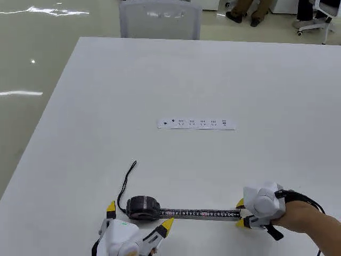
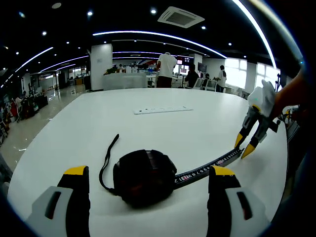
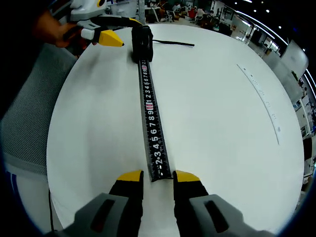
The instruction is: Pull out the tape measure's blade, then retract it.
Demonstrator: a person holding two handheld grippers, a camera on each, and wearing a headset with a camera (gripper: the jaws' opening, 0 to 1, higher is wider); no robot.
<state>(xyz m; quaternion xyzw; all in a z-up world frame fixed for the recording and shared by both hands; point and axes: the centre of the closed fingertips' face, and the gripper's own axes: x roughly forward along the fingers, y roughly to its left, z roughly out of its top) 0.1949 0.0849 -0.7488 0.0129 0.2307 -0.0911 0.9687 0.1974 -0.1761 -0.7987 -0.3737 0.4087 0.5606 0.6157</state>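
- Round black tape-measure case (image 1: 143,207), between the yellow tips of the left claw (image 1: 139,215); thin black strap (image 1: 127,178) beyond it.
- Dark tape blade (image 1: 200,214) reaching the right claw (image 1: 240,213): white numerals, red marks.
- Both claws: white bodies, yellow tips.
- Plain white tabletop (image 1: 213,80) beneath the claws.
- White power strip (image 1: 196,124) ahead of them, dark socket marks.
- Grey mesh chair (image 1: 160,20) far beyond.

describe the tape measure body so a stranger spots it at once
At the white table, find the near edge ahead of the left gripper. The tape measure body is the only dark rounded case, black strap trailing one side, numbered blade running out the other.
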